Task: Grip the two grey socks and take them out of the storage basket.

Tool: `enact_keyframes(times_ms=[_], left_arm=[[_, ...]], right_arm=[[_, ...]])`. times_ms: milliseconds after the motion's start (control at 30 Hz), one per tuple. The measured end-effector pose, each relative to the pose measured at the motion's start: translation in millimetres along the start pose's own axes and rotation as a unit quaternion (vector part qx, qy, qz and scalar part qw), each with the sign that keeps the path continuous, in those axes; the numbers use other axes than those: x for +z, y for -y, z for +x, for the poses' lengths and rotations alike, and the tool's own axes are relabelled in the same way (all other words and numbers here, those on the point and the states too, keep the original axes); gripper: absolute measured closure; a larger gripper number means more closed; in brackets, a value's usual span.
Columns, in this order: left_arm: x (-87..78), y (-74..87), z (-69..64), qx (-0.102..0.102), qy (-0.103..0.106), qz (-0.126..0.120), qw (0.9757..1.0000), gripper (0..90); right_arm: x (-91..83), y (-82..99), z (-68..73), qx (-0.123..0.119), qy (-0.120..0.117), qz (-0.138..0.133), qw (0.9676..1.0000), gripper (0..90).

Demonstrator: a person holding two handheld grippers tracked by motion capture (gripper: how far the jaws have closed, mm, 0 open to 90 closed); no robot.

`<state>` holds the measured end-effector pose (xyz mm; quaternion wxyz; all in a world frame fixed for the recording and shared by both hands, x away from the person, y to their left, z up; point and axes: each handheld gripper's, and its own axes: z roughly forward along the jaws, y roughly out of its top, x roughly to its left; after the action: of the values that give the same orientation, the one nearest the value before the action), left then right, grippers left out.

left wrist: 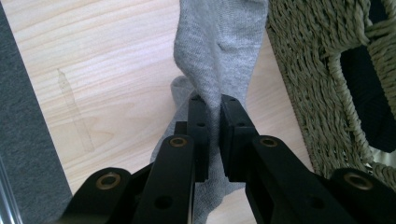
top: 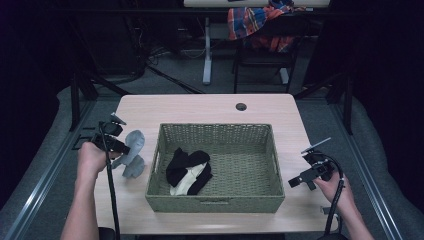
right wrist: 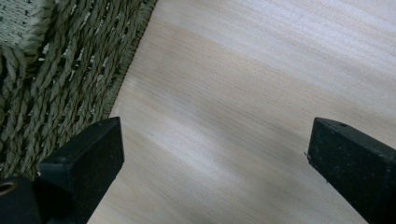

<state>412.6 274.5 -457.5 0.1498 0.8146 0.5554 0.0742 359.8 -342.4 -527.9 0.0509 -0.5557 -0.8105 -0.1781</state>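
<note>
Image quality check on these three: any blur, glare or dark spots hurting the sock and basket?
High view: soft and dim, room beyond the table nearly black; grey sock and basket readable. Left gripper view: evenly lit, sock knit sharp, left gripper shut on it, no glare. Right gripper view: right gripper open over bare wood crossed by soft shadow bands; basket weave slightly blurred.

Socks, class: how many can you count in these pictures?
3: a grey sock left of the basket, pinched by the left gripper; a black sock and a cream-and-black sock inside it. Others may lie hidden underneath.
</note>
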Motion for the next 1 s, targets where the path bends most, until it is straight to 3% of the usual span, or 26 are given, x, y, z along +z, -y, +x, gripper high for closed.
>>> enact_keyframes(times_ms=[100, 233, 300, 367, 400, 467, 500, 600, 633, 733, 900, 1000], left_arm=[[7.2, 0.3, 0.9, -0.005, -0.001, 0.01, 0.9999, 84.2], [21.7, 1.2, 2.5, -0.009, 0.001, 0.031, 0.9995, 83.6], [29.3, 1.8, 4.0, -0.011, 0.003, 0.04, 0.9991, 82.5], [34.4, 2.7, 7.0, -0.019, 0.016, 0.041, 0.9989, 81.5], [35.7, 3.5, 8.2, -0.023, 0.018, 0.04, 0.9987, 80.9], [39.2, 5.4, 11.0, -0.027, 0.019, 0.043, 0.9985, 78.9], [41.1, 6.3, 12.8, -0.029, 0.018, 0.042, 0.9985, 78.2], [47.9, 7.5, 17.3, -0.04, 0.031, 0.047, 0.9976, 74.7], [50.0, 7.7, 18.8, -0.044, 0.036, 0.049, 0.9972, 74.2], [54.1, 8.4, 21.2, -0.048, 0.037, 0.052, 0.9968, 70.9], [62.4, 11.1, 25.9, -0.062, 0.035, 0.061, 0.9956, 60.5], [59.3, 11.2, 24.4, -0.058, 0.025, 0.059, 0.9963, 49.8]], right_arm=[[-1.9, -0.7, -1.1, -0.014, 0.004, 0.009, 0.9998, 3.5], [0.1, 0.8, 0.1, -0.001, 0.006, -0.006, 1.0, 3.5], [-1.8, -0.4, -1.4, -0.01, 0.003, 0.01, 0.9999, 3.5], [-1.7, -0.6, -1.4, -0.014, 0.004, 0.01, 0.9998, 3.5], [0.9, 1.3, 0.1, 0.001, -0.001, -0.013, 0.9999, 3.5], [-1.3, 0.2, -1.5, -0.01, 0.003, 0.004, 0.9999, 3.5], [-0.3, 0.8, -0.9, -0.004, 0.004, -0.002, 1.0, 3.5], [-1.5, -0.7, -2.7, -0.015, 0.004, 0.012, 0.9998, 3.5], [0.7, 0.5, -0.4, 0.002, 0.004, -0.001, 1.0, 3.5], [0.3, 0.3, -0.3, 0.0, -0.001, 0.001, 1.0, 3.5], [-1.8, -0.8, -1.4, -0.014, 0.003, 0.015, 0.9998, 3.3], [0.1, 1.0, -0.5, -0.002, 0.002, -0.004, 1.0, 3.1]])
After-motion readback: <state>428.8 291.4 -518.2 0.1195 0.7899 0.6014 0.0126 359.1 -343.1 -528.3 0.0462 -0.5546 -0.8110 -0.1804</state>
